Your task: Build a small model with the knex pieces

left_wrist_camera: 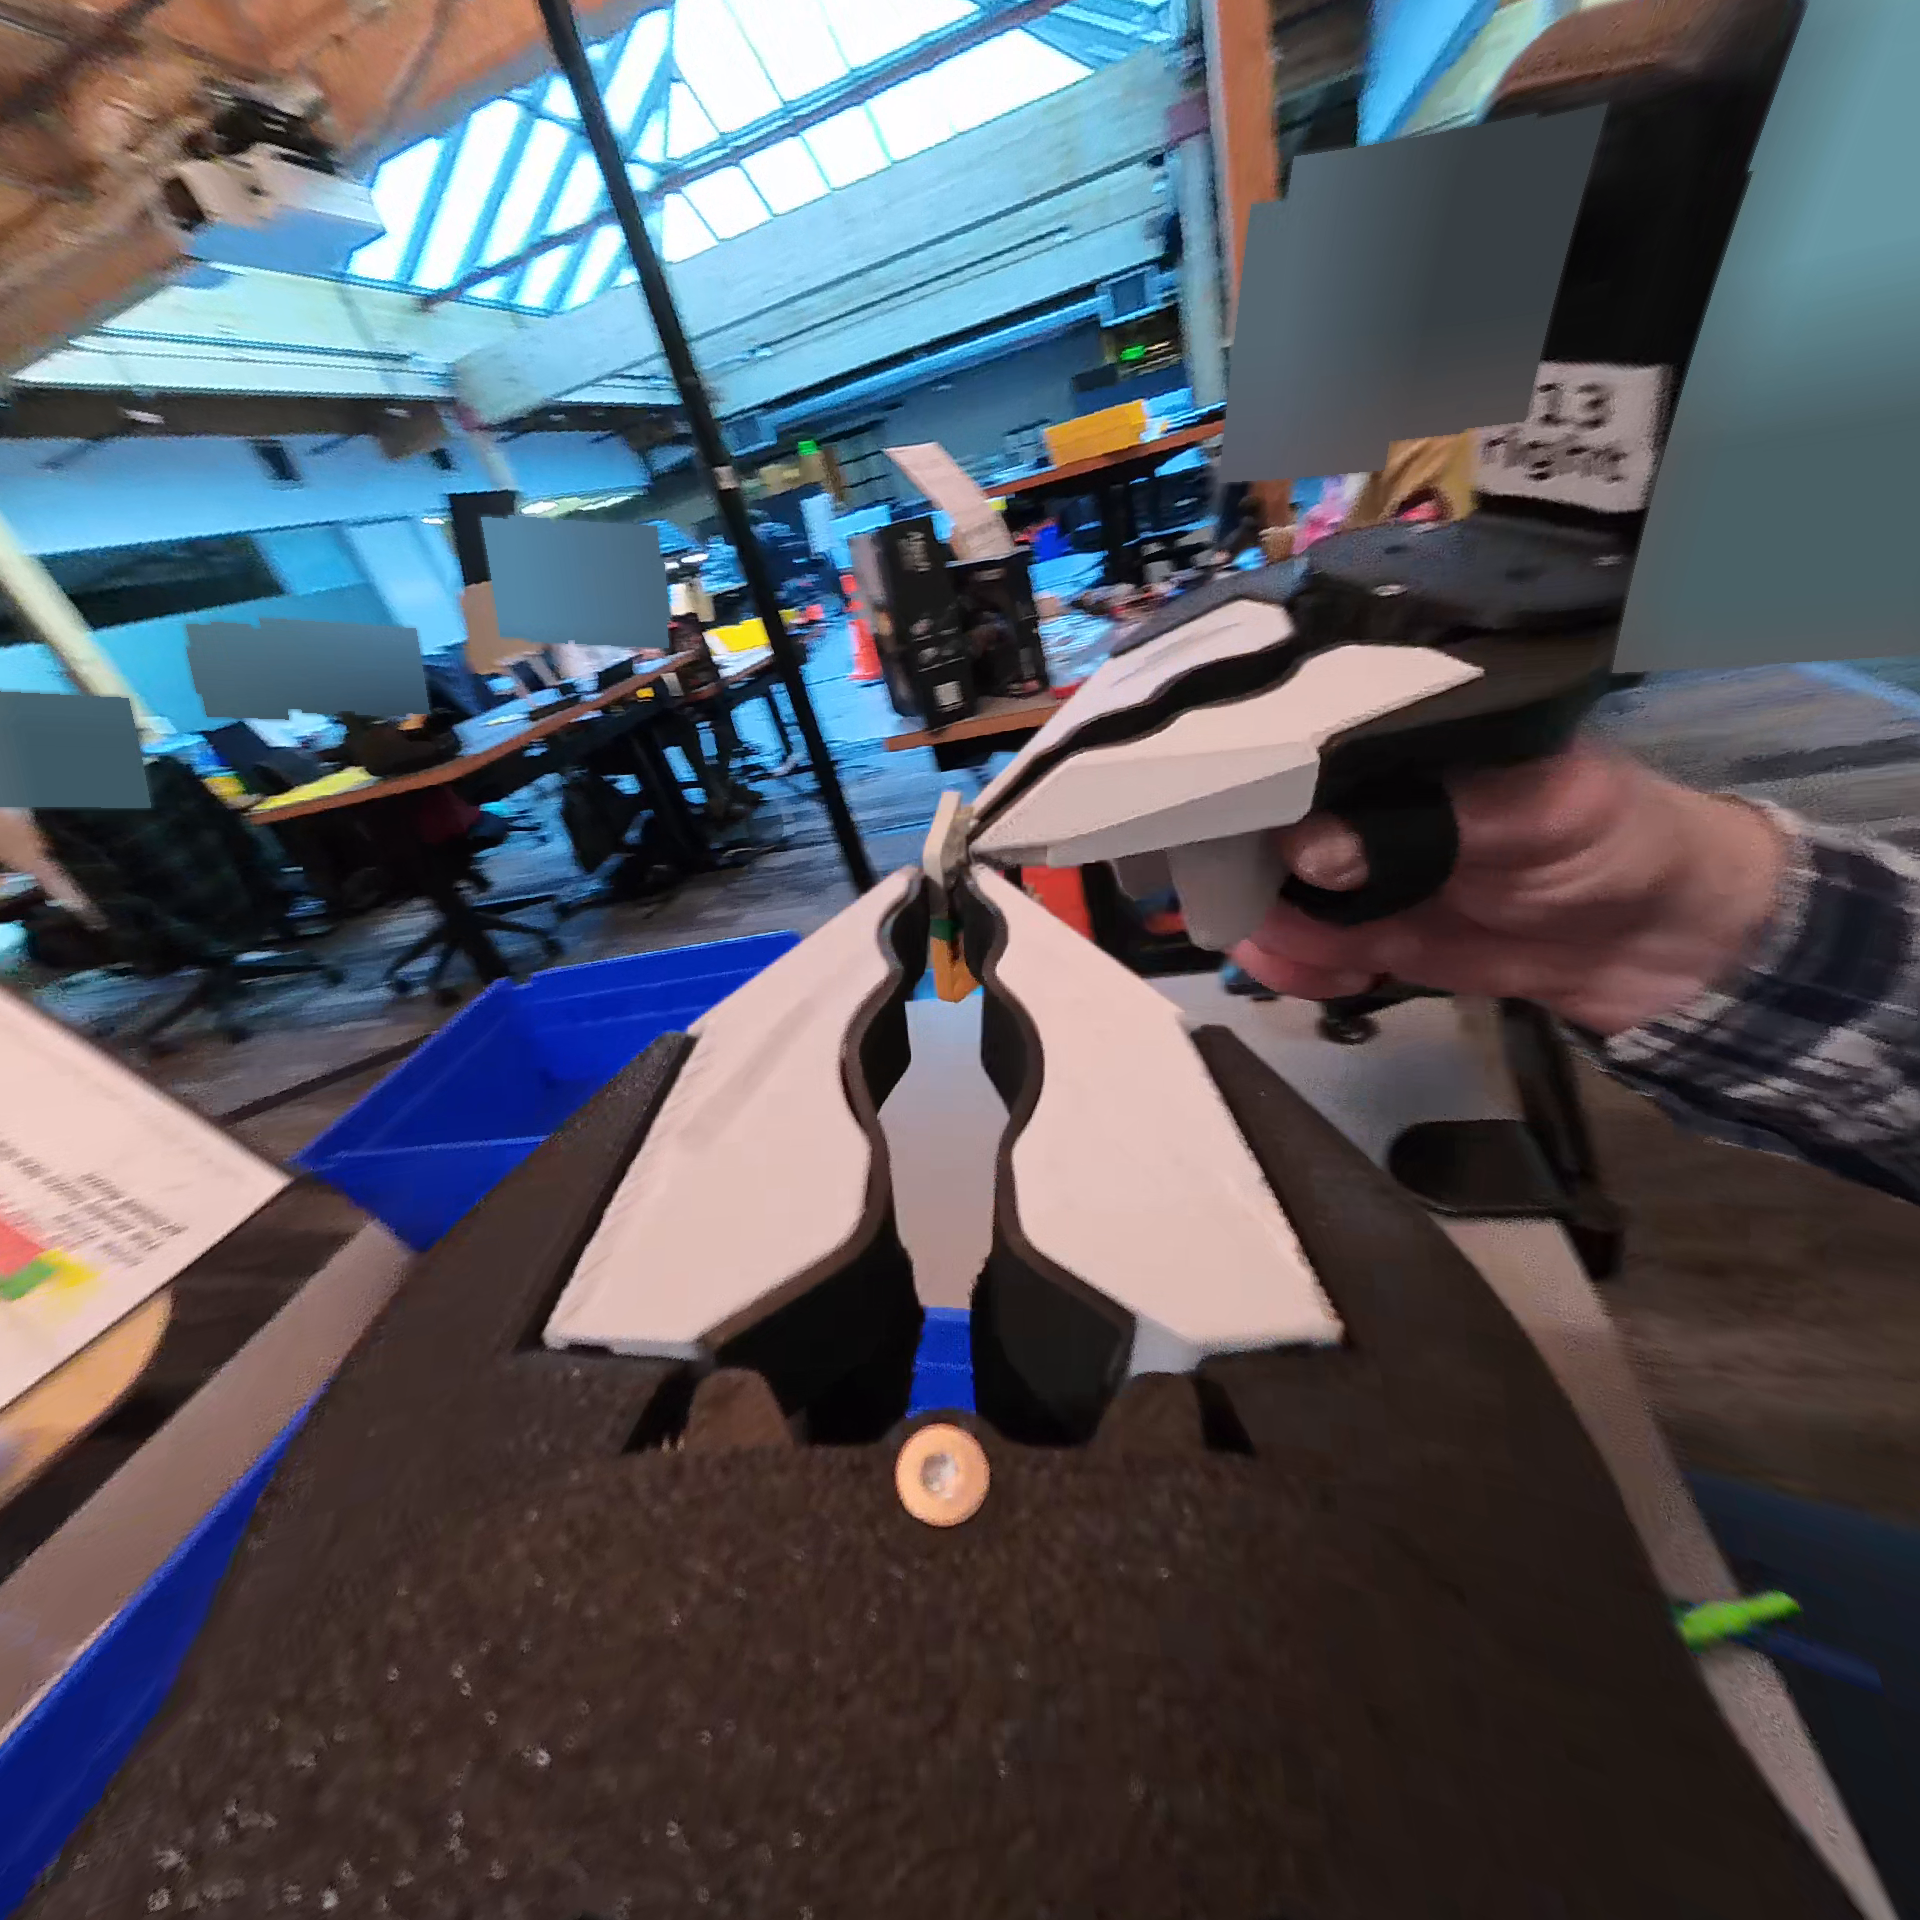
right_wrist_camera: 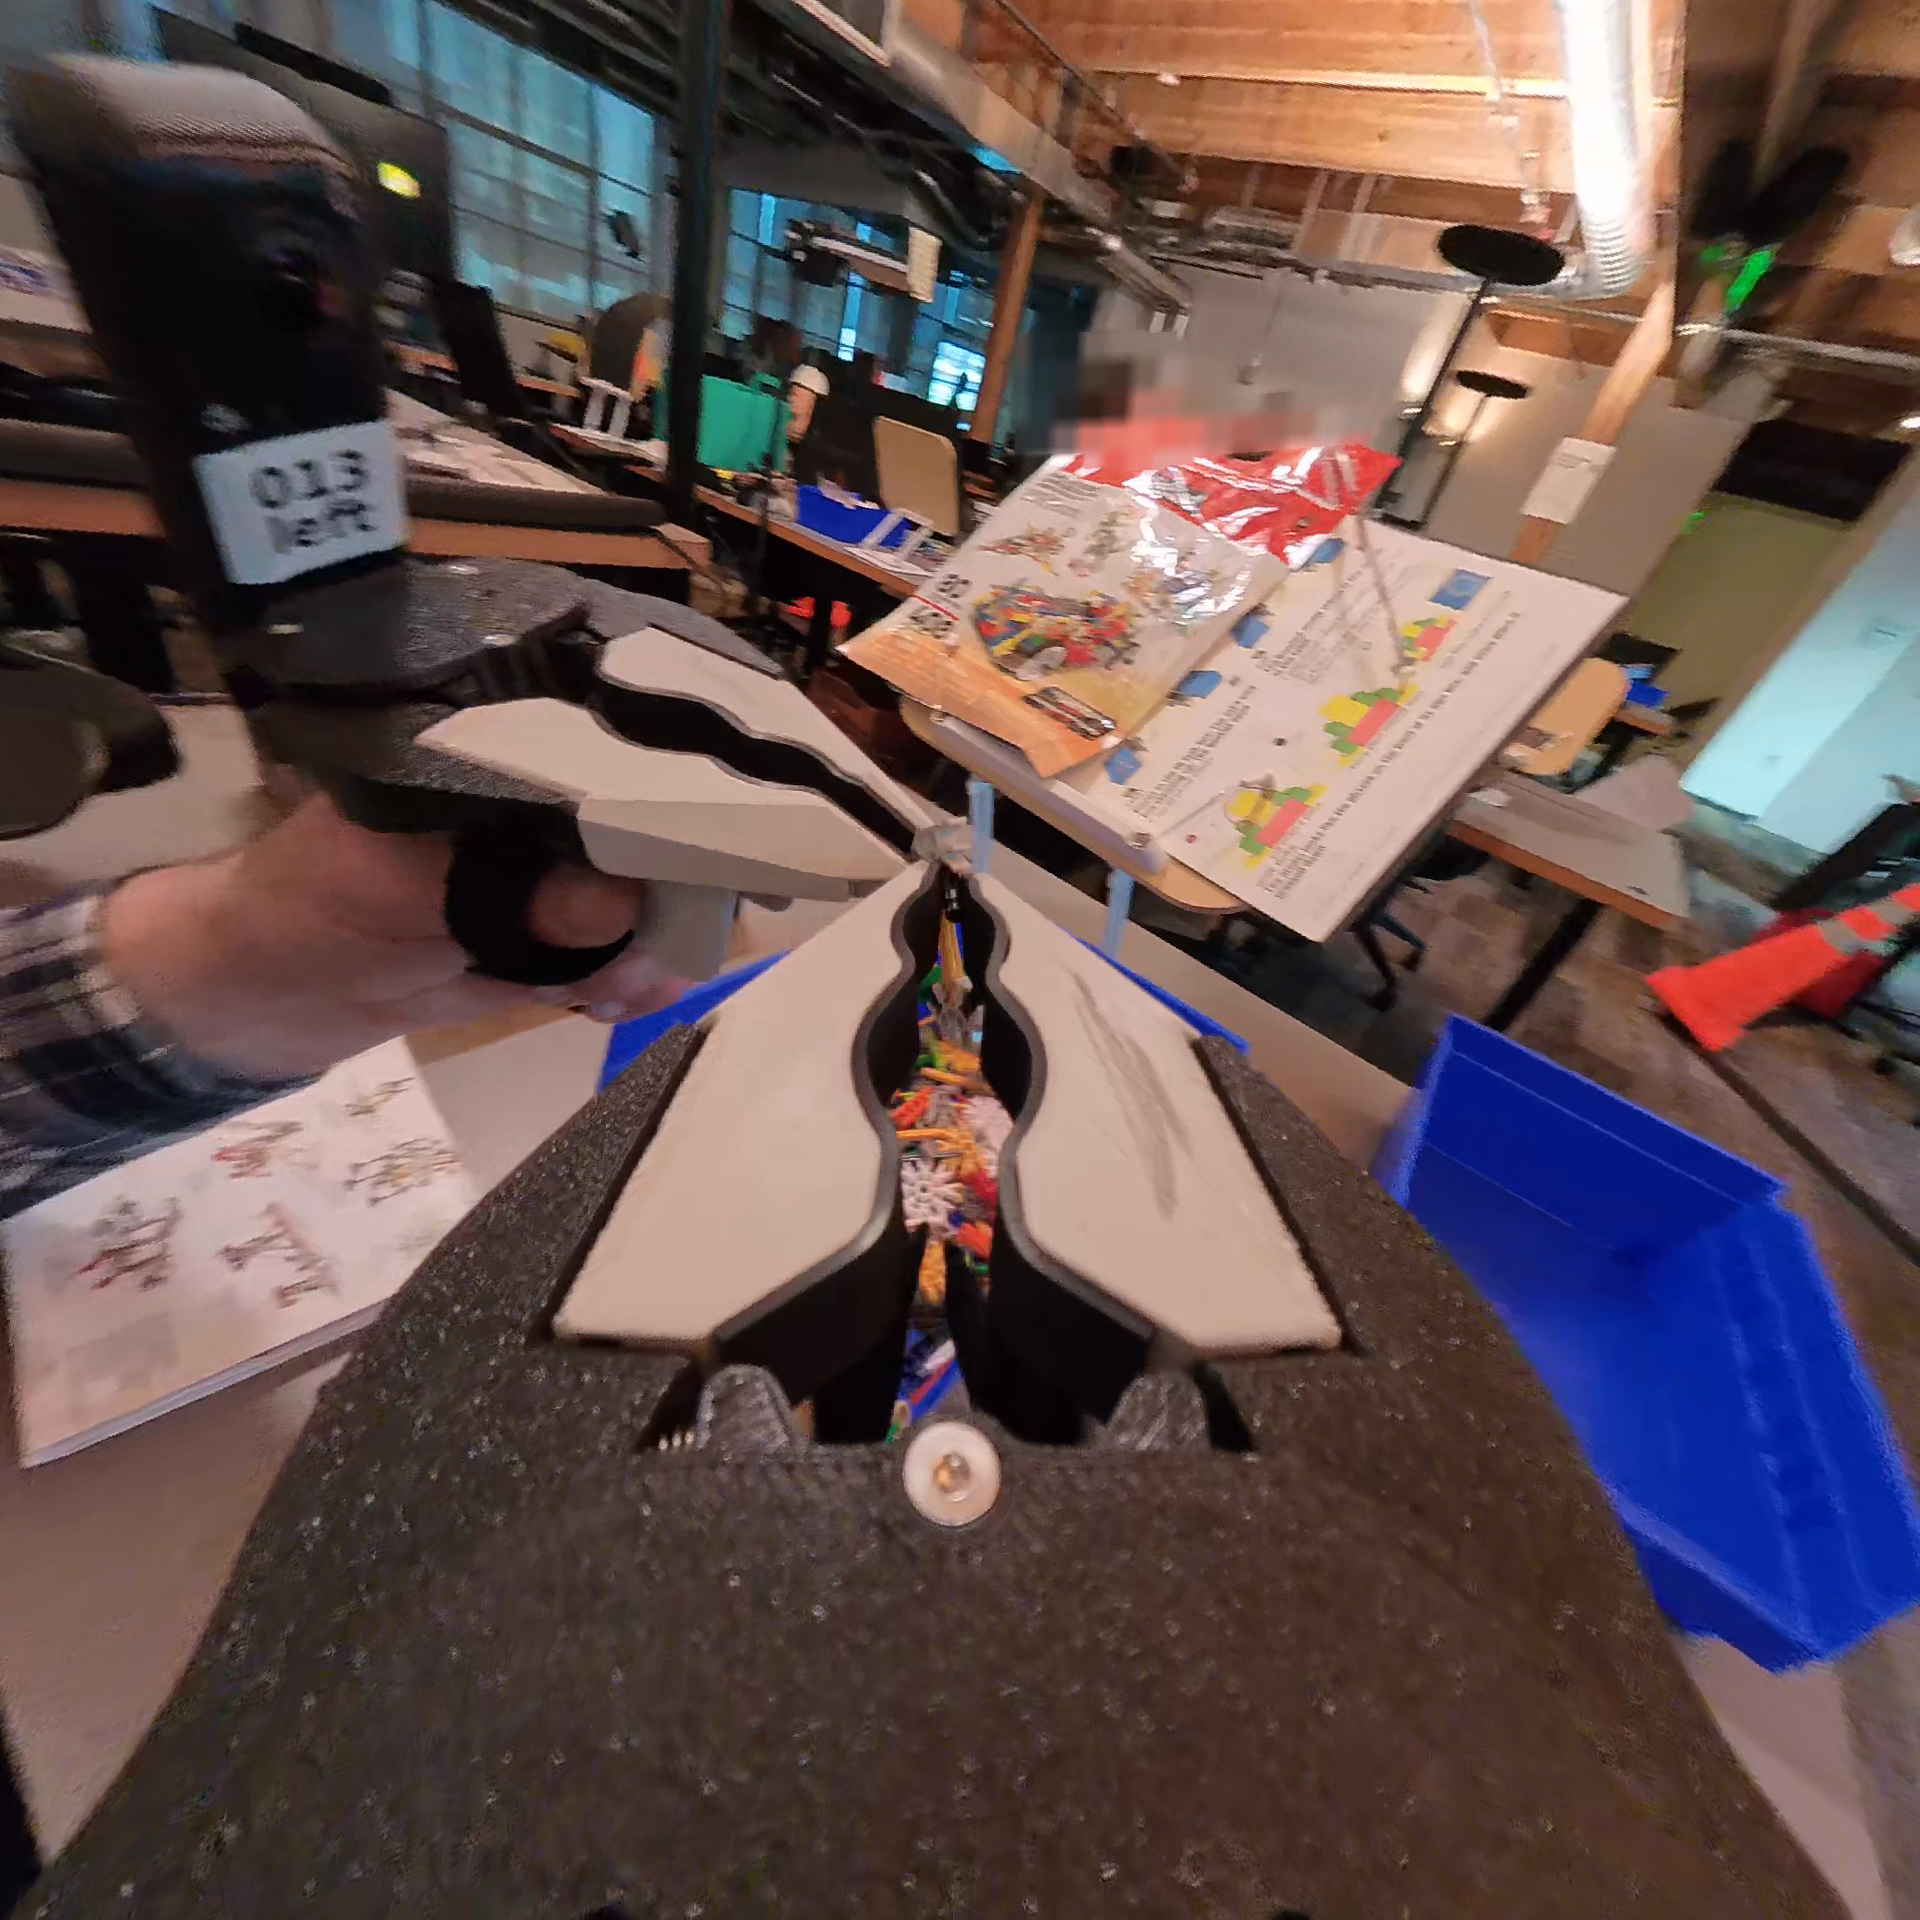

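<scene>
Both gripper tips meet at frame centre, blocking each other; blue bin lower right, tilted instruction board upper right.

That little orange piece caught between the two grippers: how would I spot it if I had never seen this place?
Start at the blue bin on the table and look just above it, where the left gripper and the right gripper meet tip to tip. The small orange piece hangs between the left gripper's fingers. It alone is lifted in the air; the other colourful pieces lie heaped in a bin.
</scene>
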Action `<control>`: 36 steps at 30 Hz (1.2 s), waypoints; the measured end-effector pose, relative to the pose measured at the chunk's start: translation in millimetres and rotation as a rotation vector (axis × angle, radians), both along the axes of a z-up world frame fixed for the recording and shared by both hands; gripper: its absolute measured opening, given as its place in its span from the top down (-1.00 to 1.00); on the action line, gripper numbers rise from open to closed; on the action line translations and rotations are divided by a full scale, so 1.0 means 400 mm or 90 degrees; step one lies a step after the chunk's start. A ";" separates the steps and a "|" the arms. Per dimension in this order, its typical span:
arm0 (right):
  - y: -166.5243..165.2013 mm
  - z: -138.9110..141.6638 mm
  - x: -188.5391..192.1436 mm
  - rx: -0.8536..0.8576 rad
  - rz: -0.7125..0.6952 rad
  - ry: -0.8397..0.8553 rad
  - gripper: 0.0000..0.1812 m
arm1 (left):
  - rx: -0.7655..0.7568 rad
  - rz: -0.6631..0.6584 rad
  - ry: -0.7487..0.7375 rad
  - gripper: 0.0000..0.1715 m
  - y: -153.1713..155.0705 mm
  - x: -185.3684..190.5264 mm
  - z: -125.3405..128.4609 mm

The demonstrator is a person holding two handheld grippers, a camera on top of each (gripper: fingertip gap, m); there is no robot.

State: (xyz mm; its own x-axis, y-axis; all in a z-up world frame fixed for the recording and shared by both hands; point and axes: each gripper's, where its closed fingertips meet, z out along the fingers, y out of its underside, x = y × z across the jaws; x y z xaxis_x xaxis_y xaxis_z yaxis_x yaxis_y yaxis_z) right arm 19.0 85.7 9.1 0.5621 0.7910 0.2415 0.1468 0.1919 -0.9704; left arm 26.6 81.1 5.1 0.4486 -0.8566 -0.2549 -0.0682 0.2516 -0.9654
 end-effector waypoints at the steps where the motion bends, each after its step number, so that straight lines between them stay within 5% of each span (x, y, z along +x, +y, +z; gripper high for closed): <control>1: 0.008 0.000 0.002 0.014 -0.026 -0.007 0.99 | 0.013 0.030 0.002 0.96 0.009 0.000 -0.001; 13: 0.045 0.020 0.007 0.265 -0.299 -0.163 1.00 | 0.053 0.196 -0.004 1.00 0.046 -0.002 0.005; 24: 0.008 0.052 -0.009 0.123 -0.118 0.040 0.97 | -0.137 0.020 -0.171 0.99 0.040 -0.044 0.023; 32: 0.034 0.055 0.001 0.161 -0.147 -0.012 0.97 | -0.080 0.096 -0.123 0.99 0.071 -0.133 0.018; 36: 0.108 -0.030 -0.046 0.081 -0.146 -0.109 0.96 | -0.071 0.136 -0.131 0.99 0.094 -0.200 0.021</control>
